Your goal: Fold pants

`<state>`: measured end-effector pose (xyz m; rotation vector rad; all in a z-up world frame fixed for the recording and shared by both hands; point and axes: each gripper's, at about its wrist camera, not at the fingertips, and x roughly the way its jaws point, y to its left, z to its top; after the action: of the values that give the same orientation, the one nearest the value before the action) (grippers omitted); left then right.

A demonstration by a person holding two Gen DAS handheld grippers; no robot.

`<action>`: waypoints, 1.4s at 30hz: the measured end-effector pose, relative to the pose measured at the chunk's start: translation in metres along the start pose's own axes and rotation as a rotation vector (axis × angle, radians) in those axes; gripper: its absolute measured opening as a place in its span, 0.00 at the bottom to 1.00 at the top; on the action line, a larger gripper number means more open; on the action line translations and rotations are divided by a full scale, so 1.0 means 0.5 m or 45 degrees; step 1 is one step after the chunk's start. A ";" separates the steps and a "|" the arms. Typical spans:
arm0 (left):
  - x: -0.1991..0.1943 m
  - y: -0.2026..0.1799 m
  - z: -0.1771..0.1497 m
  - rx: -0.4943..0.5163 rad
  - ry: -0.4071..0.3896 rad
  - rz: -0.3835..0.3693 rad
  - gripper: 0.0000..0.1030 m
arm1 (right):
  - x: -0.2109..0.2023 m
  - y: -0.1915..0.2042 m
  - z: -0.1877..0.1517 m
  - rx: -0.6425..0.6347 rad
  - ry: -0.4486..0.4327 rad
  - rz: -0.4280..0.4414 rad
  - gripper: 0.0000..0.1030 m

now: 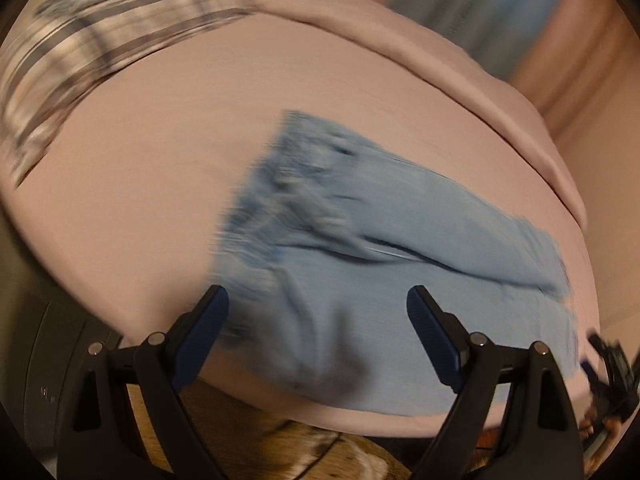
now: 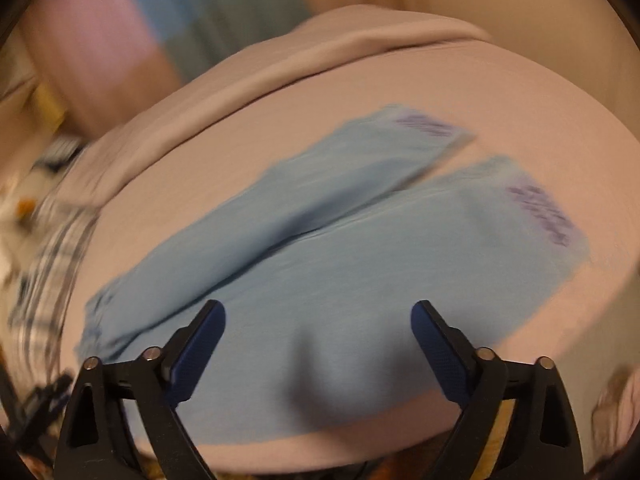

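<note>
Light blue pants (image 1: pixel 372 264) lie spread flat on a pale pink bed sheet (image 1: pixel 140 184), both legs side by side. In the left wrist view the waist end is at the left and the legs run right. My left gripper (image 1: pixel 318 308) is open and empty, above the near edge of the pants by the waist. In the right wrist view the pants (image 2: pixel 340 264) show two legs with dark patches near the cuffs at the far right. My right gripper (image 2: pixel 318 320) is open and empty, above the near leg. Both views are motion-blurred.
A plaid cloth (image 1: pixel 92 52) lies at the far left of the bed. A folded ridge of the pink cover (image 2: pixel 248 80) runs along the far side. The bed's near edge (image 1: pixel 320 420) is just below the grippers, with patterned floor beneath.
</note>
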<state>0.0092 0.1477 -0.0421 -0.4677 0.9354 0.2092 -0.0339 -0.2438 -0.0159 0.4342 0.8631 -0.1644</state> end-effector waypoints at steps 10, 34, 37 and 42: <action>0.094 0.103 -0.016 -0.228 0.173 -0.056 0.64 | -0.008 -0.298 0.022 0.507 -0.024 -0.278 0.67; 0.061 0.162 -0.009 -0.284 0.211 -0.077 0.22 | -0.027 -0.325 0.020 0.520 -0.020 -0.240 0.04; 0.048 0.151 -0.008 -0.249 0.190 -0.050 0.22 | -0.007 -0.333 0.007 0.529 0.007 -0.271 0.04; 0.077 0.146 -0.007 -0.253 0.211 -0.014 0.26 | 0.015 -0.331 0.008 0.514 0.044 -0.328 0.04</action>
<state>0.0023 0.2093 -0.0966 -0.6813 1.0786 0.2576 -0.0777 -0.3944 -0.0695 0.7026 0.9198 -0.5760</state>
